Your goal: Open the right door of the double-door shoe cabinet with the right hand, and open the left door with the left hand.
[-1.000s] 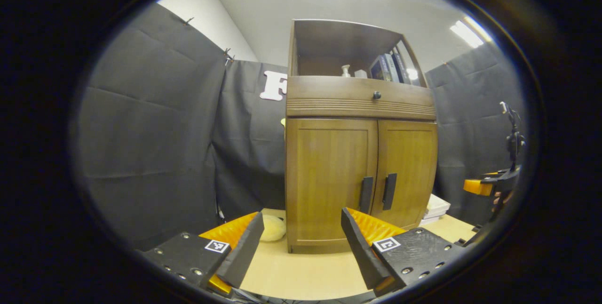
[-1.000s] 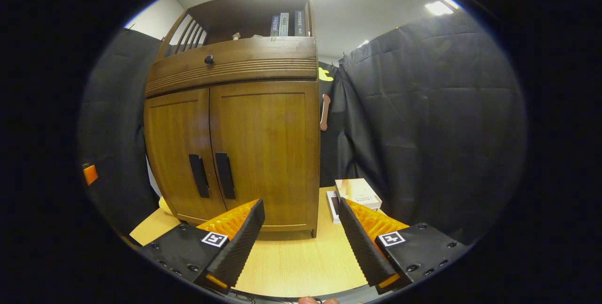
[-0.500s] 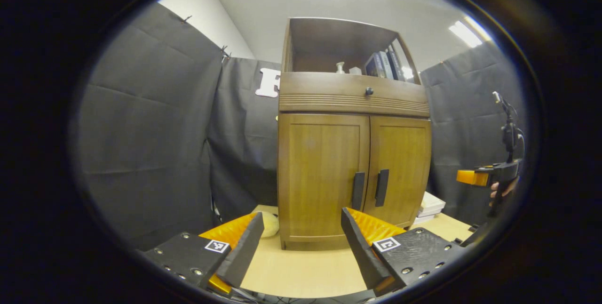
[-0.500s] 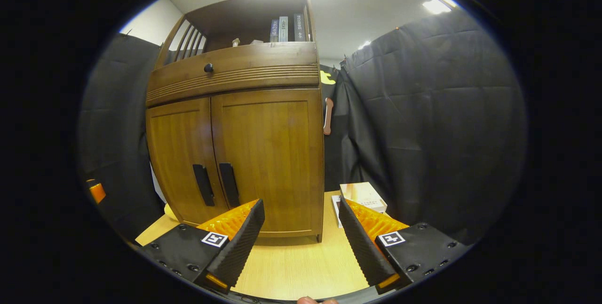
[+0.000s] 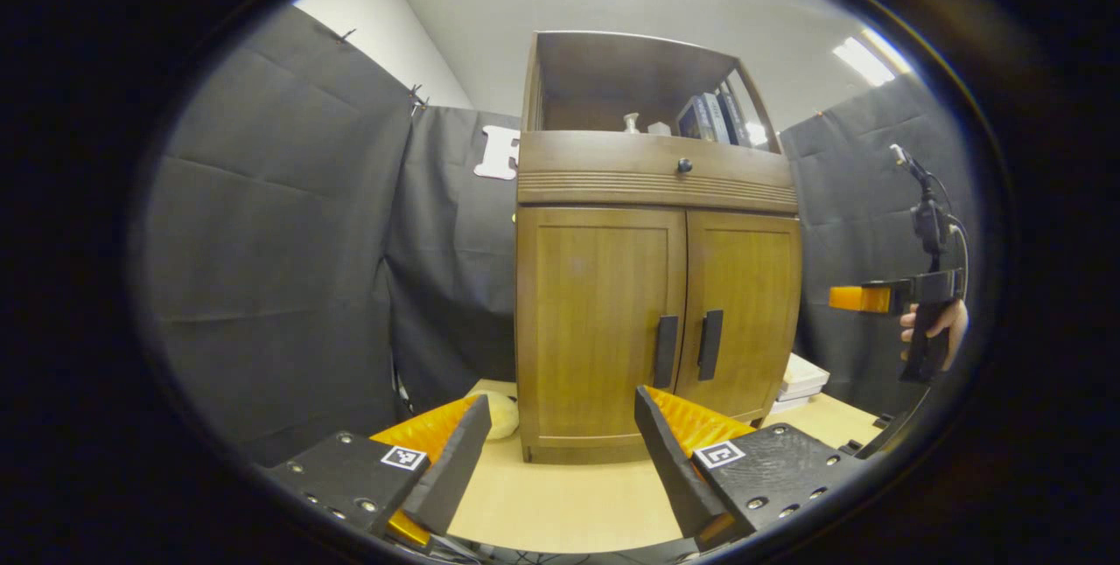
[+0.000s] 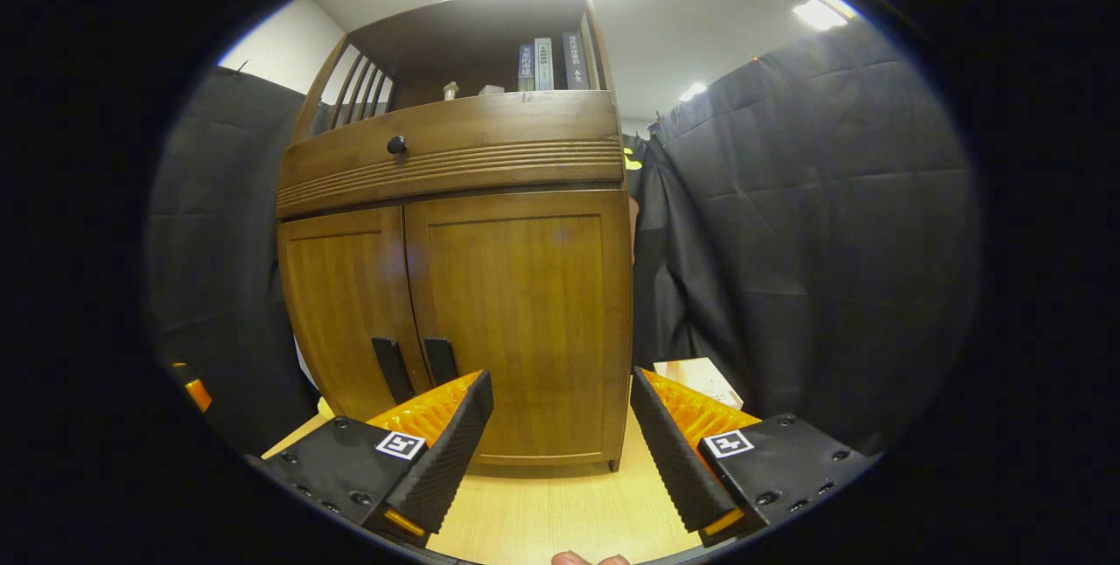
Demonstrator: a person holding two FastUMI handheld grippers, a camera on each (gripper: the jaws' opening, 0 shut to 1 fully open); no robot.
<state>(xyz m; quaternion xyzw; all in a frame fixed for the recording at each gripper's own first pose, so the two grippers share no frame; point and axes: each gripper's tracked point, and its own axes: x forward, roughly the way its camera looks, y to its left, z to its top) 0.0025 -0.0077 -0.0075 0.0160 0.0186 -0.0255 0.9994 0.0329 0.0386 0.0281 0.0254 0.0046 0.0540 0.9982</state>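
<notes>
The wooden shoe cabinet (image 5: 656,285) stands on a light table with both doors closed. Its left door (image 5: 595,320) and right door (image 5: 748,303) each carry a dark vertical handle (image 5: 665,352) near the middle seam. My left gripper (image 5: 560,451) is open, low and short of the cabinet front. In the right gripper view the cabinet (image 6: 464,285) looms closer, with the right door (image 6: 529,320) ahead and the right door's handle (image 6: 440,359) just above my left finger. My right gripper (image 6: 560,451) is open and holds nothing. The right gripper (image 5: 862,298) also appears at far right, held in a hand.
A drawer with a round knob (image 5: 684,165) sits above the doors, under an open shelf with books (image 5: 713,119). A pale round object (image 5: 500,416) lies left of the cabinet. Stacked boxes (image 6: 700,377) lie to its right. Black cloth walls enclose the table (image 5: 569,504).
The right gripper has risen and closed in on the cabinet, whose doors now look larger. The left gripper view has shifted slightly; the cabinet sits a little more to the left.
</notes>
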